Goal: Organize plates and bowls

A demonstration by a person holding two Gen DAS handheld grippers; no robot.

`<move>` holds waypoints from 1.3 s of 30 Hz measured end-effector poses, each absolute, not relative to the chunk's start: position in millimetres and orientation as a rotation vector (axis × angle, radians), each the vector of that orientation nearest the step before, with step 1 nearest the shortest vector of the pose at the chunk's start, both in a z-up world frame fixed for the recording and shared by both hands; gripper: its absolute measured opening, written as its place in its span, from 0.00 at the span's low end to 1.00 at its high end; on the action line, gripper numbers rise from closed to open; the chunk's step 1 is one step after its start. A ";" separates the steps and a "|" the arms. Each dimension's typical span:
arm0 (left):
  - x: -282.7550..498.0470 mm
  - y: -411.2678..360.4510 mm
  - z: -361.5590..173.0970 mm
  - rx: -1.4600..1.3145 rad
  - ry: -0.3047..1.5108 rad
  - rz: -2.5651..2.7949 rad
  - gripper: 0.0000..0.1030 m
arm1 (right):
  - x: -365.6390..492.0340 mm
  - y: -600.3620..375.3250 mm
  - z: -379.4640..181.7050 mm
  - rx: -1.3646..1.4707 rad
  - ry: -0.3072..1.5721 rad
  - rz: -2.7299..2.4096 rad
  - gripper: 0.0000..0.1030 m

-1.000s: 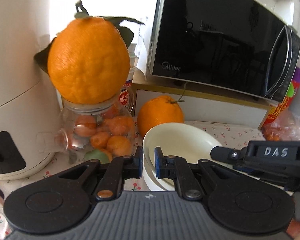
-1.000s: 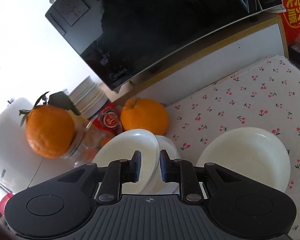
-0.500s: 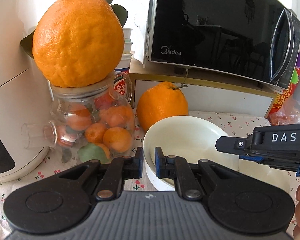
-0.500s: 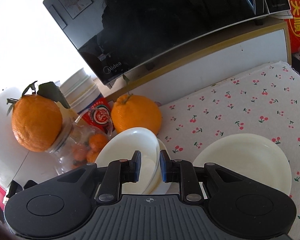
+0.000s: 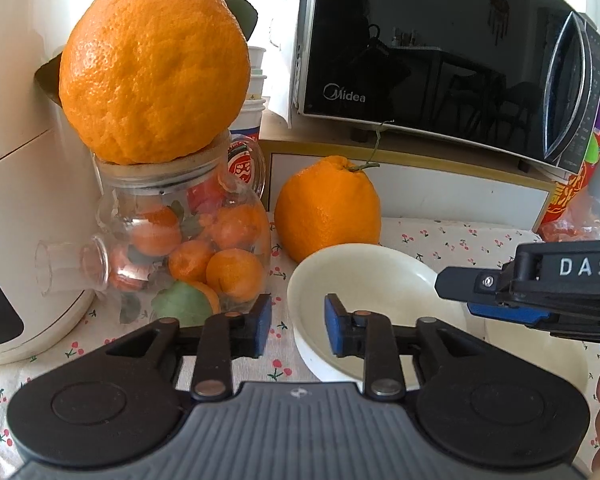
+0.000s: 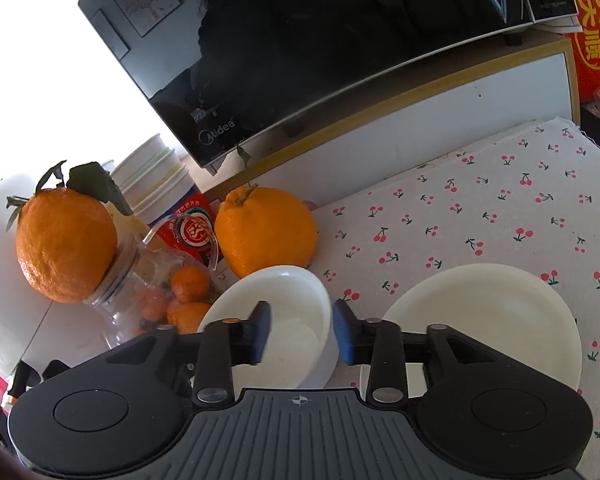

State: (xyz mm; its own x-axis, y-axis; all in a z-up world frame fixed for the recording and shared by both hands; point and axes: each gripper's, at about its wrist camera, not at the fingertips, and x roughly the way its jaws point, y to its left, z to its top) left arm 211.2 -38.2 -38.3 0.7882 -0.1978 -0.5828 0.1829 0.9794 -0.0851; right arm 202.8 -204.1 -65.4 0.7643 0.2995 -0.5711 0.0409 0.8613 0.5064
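cherry-print cloth (image 6: 480, 216) under a microwave (image 5: 440, 64) bears a plate (image 6: 500, 312) beside a bowl (image 6: 284, 320). right gripper (image 6: 300, 332) straddles the bowl's right rim, jaws parted; left gripper (image 5: 294, 322) likewise wide, empty. grasp seems underway; next: close, lift, stack.

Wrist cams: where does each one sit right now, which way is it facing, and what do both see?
Left wrist: low over the cloth, facing the microwave; left gripper open at the bowl; right gripper enters from the right.
Right wrist: higher, tilted down; right gripper open astride the bowl rim, plate to its right.
Shared: bowl, microwave, loose orange, fruit jar.
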 end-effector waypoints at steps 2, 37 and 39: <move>211.6 -37.6 -38.0 -0.029 0.640 -0.204 0.34 | 203.1 -203.8 -64.8 0.528 0.694 0.150 0.39; 226.5 -20.0 -47.3 -0.211 0.799 -0.264 0.18 | 213.8 -197.3 -76.1 0.477 0.795 0.182 0.30; 222.6 -17.5 -44.9 -0.210 0.803 -0.257 0.18 | 211.7 -196.1 -75.2 0.475 0.799 0.188 0.28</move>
State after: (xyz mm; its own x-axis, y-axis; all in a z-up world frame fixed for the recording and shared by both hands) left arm 222.6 -17.5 -44.9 0.6665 -0.3054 -0.6800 0.1470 0.9482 -0.2818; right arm 211.7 -196.1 -75.2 0.6876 0.3373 -0.6430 0.0148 0.8789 0.4768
